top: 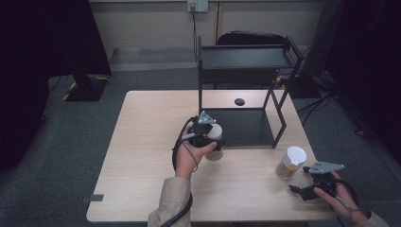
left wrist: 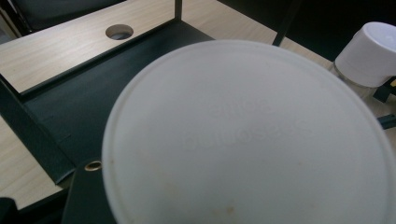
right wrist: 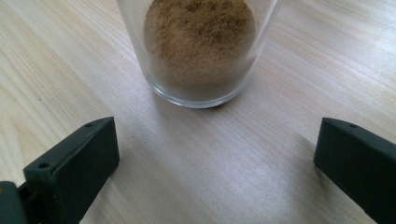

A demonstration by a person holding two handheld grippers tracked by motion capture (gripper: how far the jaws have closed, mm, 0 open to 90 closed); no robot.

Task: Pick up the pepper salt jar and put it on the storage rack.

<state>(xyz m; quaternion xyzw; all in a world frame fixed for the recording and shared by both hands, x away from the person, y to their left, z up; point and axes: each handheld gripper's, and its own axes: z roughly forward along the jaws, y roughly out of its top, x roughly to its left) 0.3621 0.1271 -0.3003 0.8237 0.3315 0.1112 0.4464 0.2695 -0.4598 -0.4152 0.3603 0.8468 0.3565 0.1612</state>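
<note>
Your left gripper at frame centre clamps a white-lidded jar (lid embossing legible from its own view); your right gripper, jaws apart, faces a second jar of brown powder.

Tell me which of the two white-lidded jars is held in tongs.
The jar in the left tongs, in front of the black shelf. The other jar stands free on the table, just ahead of the open right tongs.

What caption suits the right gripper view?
Open gripper facing a glass jar of brown powder on the wooden table.
</note>
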